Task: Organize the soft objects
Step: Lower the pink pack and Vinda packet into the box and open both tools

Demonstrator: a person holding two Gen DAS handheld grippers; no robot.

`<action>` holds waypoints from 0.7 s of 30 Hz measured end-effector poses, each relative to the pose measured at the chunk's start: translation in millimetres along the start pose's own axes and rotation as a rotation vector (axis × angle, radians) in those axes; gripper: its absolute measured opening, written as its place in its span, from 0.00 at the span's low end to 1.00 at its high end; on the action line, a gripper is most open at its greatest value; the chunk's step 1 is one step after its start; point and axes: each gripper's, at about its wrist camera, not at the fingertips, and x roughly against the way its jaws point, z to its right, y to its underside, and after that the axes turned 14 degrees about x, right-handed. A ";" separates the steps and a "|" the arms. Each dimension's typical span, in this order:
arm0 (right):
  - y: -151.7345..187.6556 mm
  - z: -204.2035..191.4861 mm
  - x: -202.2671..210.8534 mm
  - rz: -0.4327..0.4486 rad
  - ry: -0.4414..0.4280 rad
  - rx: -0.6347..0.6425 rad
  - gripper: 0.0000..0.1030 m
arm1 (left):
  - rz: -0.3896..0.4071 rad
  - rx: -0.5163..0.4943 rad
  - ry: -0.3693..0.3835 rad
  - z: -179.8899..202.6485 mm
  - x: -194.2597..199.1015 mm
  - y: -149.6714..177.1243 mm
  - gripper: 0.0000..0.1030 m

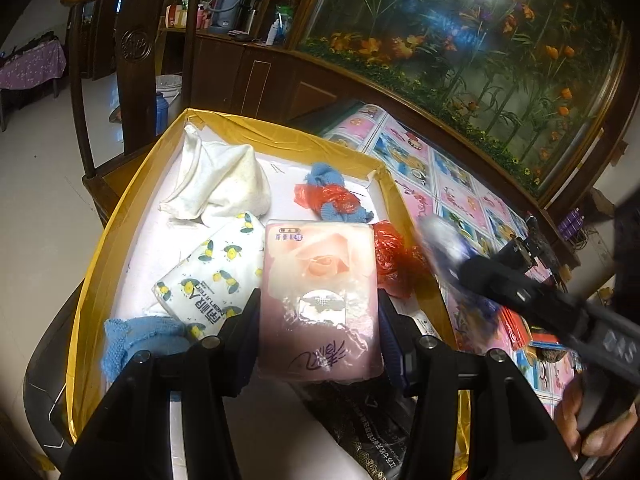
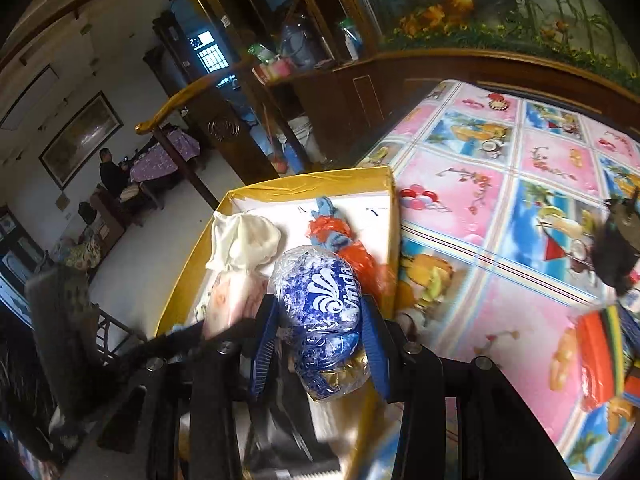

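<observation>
My left gripper (image 1: 318, 322) is shut on a pink rose-print tissue pack (image 1: 320, 292) and holds it over the yellow-rimmed box (image 1: 120, 216). In the box lie a lemon-print tissue pack (image 1: 212, 276), a white cloth (image 1: 220, 180), blue cloths (image 1: 136, 340) and red plastic bags (image 1: 332, 196). My right gripper (image 2: 320, 340) is shut on a blue and white Vinda tissue roll pack (image 2: 320, 304), above the box's right side (image 2: 312, 184). It shows blurred in the left wrist view (image 1: 448, 240).
The box sits at the left end of a table with a pink and blue picture cloth (image 2: 500, 200). A wooden chair (image 1: 132, 40) stands behind the box. Colourful items (image 2: 600, 344) lie on the table at right. A dark cabinet (image 1: 280, 80) is beyond.
</observation>
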 end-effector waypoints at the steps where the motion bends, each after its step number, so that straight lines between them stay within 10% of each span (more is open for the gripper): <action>1: -4.6 0.4 -7.7 -0.012 -0.002 -0.005 0.43 | 0.002 -0.006 -0.001 -0.2 0.1 1.1 0.50; 21: -20.3 3.1 -35.1 -0.022 -0.057 -0.013 0.64 | 0.007 0.003 0.026 -6.0 2.5 3.9 0.51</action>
